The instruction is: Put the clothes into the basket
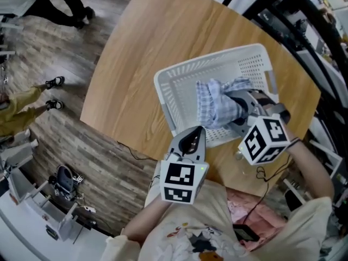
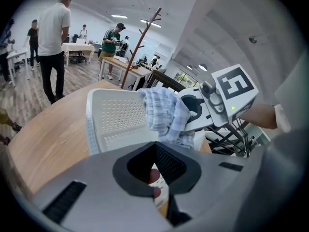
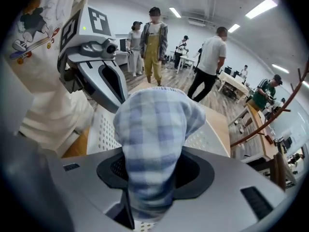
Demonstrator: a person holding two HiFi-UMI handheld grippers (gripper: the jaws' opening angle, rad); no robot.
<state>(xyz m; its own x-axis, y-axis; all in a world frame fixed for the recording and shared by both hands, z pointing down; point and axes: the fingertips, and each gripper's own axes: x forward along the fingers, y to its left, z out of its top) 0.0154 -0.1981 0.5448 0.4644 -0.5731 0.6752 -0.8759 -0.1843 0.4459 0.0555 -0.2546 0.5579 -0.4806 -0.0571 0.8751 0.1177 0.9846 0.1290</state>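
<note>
A white perforated basket stands on the round wooden table. My right gripper is shut on a blue checked cloth and holds it bunched above the basket's inside. In the right gripper view the cloth fills the space between the jaws and hides the basket floor. My left gripper hovers at the basket's near rim, jaws together, nothing in them. The left gripper view shows the basket, the cloth and the right gripper just ahead.
A pink garment lies below the table's near edge by my body. Dark shelving runs along the right. Several people stand among desks beyond the table, and a wooden coat stand rises behind the basket.
</note>
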